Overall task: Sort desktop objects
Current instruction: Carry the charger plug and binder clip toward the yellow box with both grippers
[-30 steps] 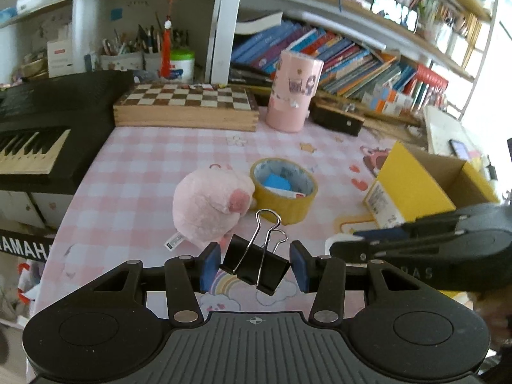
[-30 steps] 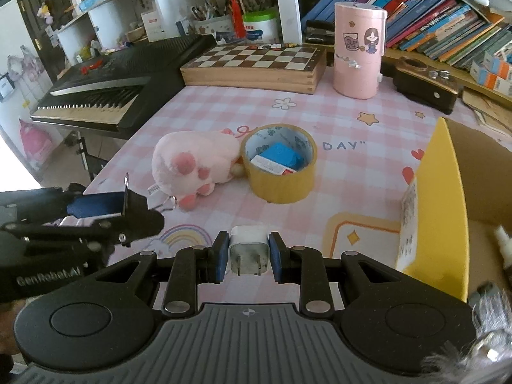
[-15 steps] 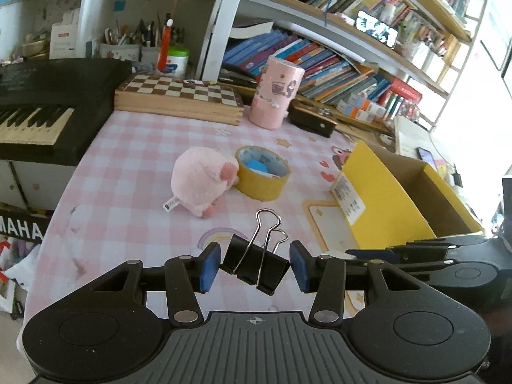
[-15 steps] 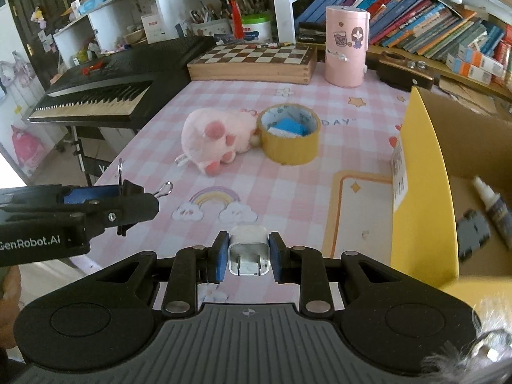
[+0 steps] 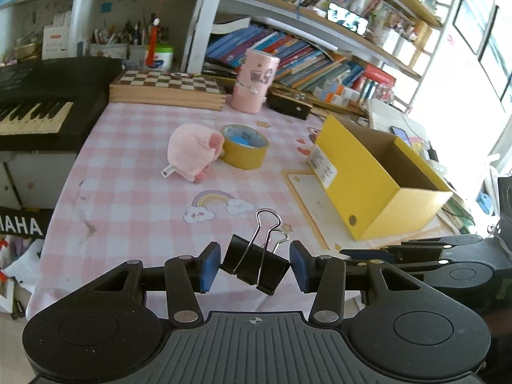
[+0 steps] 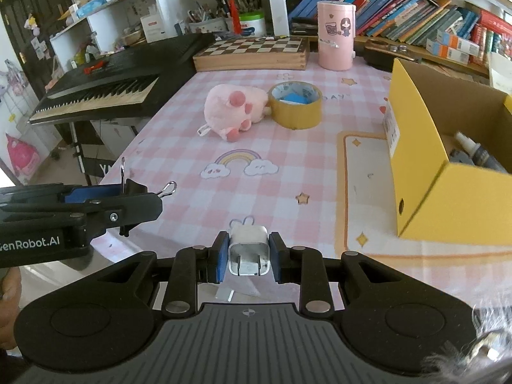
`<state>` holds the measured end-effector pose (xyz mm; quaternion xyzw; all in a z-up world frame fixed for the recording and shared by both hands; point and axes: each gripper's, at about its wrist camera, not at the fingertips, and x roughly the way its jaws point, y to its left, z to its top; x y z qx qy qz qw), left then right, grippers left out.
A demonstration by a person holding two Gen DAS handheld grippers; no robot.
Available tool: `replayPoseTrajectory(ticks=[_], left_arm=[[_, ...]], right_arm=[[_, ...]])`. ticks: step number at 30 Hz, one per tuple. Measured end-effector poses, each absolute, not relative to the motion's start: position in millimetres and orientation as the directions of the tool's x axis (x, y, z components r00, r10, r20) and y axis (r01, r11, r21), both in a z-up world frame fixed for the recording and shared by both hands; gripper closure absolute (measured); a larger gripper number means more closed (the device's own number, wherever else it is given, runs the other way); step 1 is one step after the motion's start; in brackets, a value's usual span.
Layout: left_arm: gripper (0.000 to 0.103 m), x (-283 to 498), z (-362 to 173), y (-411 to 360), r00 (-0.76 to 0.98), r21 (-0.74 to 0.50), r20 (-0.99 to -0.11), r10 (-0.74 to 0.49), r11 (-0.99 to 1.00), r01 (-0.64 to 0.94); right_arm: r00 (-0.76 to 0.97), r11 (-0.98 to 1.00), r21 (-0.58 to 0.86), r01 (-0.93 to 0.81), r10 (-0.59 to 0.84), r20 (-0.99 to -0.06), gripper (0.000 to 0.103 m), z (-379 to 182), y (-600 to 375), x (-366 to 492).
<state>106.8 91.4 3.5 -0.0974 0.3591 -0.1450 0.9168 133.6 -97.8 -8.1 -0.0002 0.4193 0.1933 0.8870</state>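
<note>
Left gripper [image 5: 255,264]: we clamp the binder clip [image 5: 256,264].
Right gripper [image 6: 248,256]: we pinch the charger plug [image 6: 248,251].
Next: we carry both into the yellow box [image 6: 464,198].

Left gripper [image 5: 255,267]: held level above the near table edge, blue pads [image 5: 209,264] clamped on a black binder clip [image 5: 256,264].

Right gripper [image 6: 249,257]: level alongside, pads pinching a white charger plug [image 6: 248,252].

Keyboard [image 5: 35,108] cut off at 9 o'clock edge. Yellow box [image 6: 448,172] running off at 3 o'clock, contents half hidden behind its near wall. Blue item inside tape roll [image 6: 296,104] too hidden to identify. Book spines [image 5: 307,60] unreadable.
</note>
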Motion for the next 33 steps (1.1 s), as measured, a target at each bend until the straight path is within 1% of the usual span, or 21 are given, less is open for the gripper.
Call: replayPoseTrajectory(ticks=[15,33], left_arm=[[0.057,64.2,-2.5,72.4,0.636,-0.281,-0.641,-0.429,0.903,0.325],[0.057,62.2,-6.0,14.6,0.508,-0.291,-0.643,-0.573,0.797,0.529]], right_arm=[[0.600,0.959,0.178,-0.220,0.277,-0.750,0.078,-16.5,-112.8,68.2],[0.629,0.986,0.168,0.013,0.122,-0.768,0.078,-18.5,-162.1,20.6]])
